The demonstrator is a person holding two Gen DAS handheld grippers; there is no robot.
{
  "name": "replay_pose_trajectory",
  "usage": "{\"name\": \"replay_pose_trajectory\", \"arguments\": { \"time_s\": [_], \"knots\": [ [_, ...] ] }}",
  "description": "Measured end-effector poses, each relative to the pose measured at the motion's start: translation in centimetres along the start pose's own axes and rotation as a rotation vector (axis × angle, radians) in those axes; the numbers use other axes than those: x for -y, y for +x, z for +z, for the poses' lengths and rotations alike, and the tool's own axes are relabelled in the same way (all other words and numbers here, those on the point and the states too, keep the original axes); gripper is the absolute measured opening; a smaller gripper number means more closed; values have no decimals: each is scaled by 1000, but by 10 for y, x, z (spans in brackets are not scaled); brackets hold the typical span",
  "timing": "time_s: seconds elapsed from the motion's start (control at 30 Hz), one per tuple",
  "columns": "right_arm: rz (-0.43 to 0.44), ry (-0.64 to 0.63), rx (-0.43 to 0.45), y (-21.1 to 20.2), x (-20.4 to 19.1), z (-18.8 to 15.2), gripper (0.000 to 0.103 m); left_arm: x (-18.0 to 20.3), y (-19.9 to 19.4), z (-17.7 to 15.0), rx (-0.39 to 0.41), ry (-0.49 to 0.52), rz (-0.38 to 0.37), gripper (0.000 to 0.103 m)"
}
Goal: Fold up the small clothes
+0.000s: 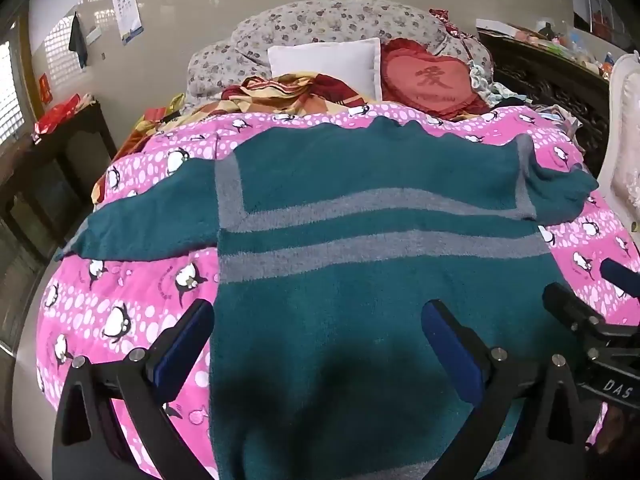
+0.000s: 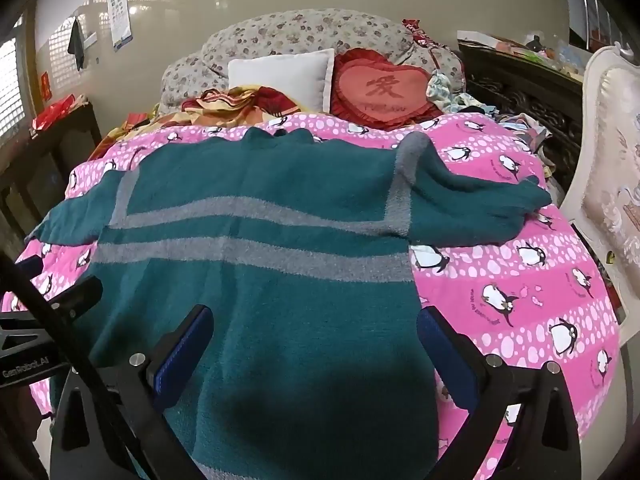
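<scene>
Both tongs hang spread wide over the near end of the bed, nothing pinched between their blue pads. Left tongs [image 1: 318, 344] straddle the sweater's left side edge, the left finger [image 1: 188, 340] over pink quilt, the other over teal knit. Right tongs [image 2: 316, 344] mirror that at the right side edge, the right finger [image 2: 444, 348] over the quilt.

Beneath them the teal sweater [image 1: 360, 208] lies flat, hem toward the near edge, collar toward the head of the bed, two grey bands crossing its chest. Its left sleeve [image 1: 148, 220] stretches toward the left edge; the right sleeve [image 2: 480, 204] bunches near the right edge.

Underneath, the pink penguin quilt [image 2: 520, 280] covers the bed. Beyond it, at the head: a white pillow [image 1: 326, 62], a red heart cushion [image 1: 428, 80], a floral bolster [image 1: 320, 20].
</scene>
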State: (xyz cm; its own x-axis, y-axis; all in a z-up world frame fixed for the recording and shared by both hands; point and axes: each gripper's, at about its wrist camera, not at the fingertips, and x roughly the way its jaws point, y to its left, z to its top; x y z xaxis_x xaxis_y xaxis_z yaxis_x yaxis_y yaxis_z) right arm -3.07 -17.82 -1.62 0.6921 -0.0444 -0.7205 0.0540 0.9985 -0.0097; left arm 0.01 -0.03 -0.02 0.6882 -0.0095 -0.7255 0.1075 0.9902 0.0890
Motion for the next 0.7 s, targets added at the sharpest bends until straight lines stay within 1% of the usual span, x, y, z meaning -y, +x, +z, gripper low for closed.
{"name": "replay_pose_trajectory", "arguments": {
  "time_s": [0.13, 0.3, 0.33, 0.4, 0.7],
  "knots": [
    [-1, -4, -7, 4, -6, 0, 103, 2, -1, -1, -8, 11, -34, 103],
    [9, 7, -7, 6, -3, -1, 103, 0, 5, -3, -13, 5, -36, 103],
    [12, 10, -7, 6, -3, -1, 103, 5, 6, -2, -17, 12, -20, 103],
    [15, 15, -8, 6, -2, -1, 103, 6, 6, -2, -14, 12, -17, 103],
    [16, 22, -3, 7, -1, 0, 103, 5, 10, -4, -8, -3, -29, 103]
  ]
}}
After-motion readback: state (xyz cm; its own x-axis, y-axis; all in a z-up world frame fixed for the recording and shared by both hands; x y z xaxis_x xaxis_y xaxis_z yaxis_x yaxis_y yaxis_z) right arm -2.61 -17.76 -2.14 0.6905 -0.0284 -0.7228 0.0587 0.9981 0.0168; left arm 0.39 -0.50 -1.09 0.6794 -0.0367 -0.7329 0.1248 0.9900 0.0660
